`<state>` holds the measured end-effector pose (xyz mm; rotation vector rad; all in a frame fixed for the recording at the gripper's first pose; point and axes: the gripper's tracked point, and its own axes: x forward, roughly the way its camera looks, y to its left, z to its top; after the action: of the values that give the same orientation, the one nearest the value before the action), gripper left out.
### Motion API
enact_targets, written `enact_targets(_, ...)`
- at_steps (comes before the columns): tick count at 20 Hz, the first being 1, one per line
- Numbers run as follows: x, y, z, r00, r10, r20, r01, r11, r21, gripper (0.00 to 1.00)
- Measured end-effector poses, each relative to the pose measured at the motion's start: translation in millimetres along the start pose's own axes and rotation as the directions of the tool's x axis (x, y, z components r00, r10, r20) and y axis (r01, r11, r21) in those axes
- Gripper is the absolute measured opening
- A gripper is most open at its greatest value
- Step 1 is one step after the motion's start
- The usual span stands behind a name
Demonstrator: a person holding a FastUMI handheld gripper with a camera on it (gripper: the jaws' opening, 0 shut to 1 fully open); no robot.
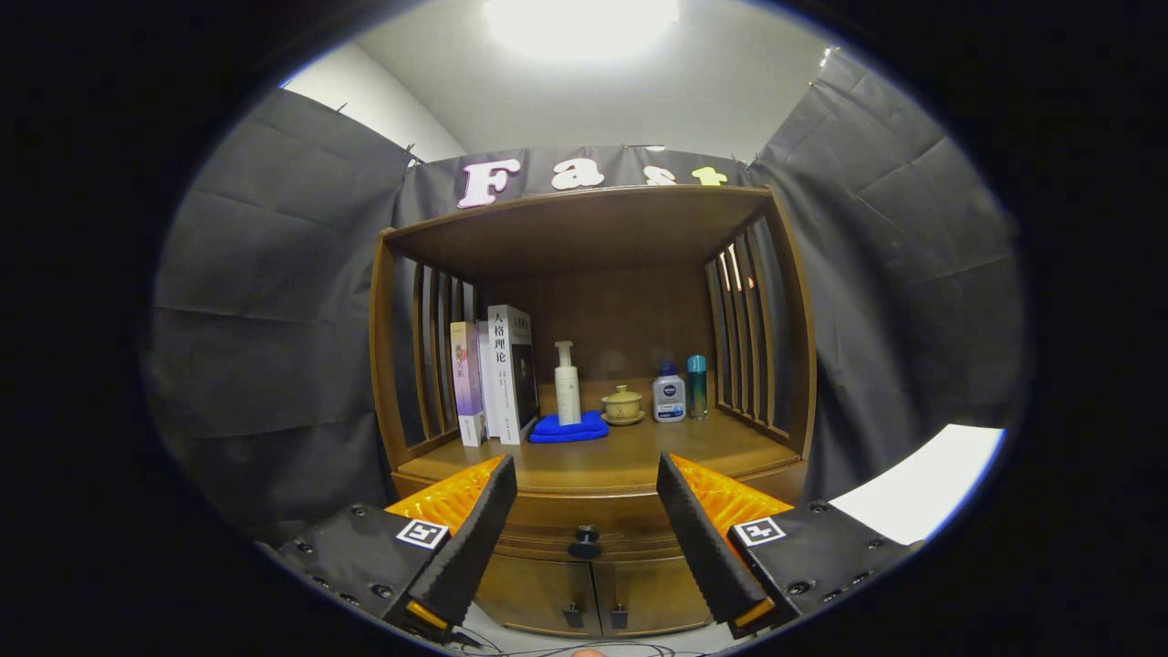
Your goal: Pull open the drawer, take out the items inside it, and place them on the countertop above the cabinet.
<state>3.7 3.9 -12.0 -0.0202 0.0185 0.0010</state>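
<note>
Drawer shut, tongs spread wide before it

Drawer [584, 534] is sitting closed under the worktop [639, 452], its dark knob [584, 545] showing between the fingers, toward 6 o'clock from the shelf goods. Tongs [587, 479] are hanging wide apart, gripping nothing. Going left to right on the worktop: books [497, 374] are standing upright, a white pump bottle [568, 383] is resting on a blue cloth [570, 427], then a lidded cup [622, 404], a white bottle [669, 394] and a teal bottle [697, 387].
</note>
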Motion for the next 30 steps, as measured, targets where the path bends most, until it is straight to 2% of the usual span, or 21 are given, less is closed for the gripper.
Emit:
enact_targets(12, 31.9, 7.8, -31.5, 0.997, 0.031, -0.072, -0.033, 0.999, -0.028, 0.98)
enact_targets(18, 63.0, 13.7, -76.1, 0.981, 0.047, -0.191, -0.043, 0.999, 0.021, 0.98)
enact_targets(27, 105.7, 12.6, -143.0, 0.955, 0.012, -0.296, -0.024, 0.999, -0.037, 0.98)
enact_targets(30, 113.4, 11.8, -167.9, 0.939, 0.009, -0.342, -0.026, 0.999, -0.046, 0.93)
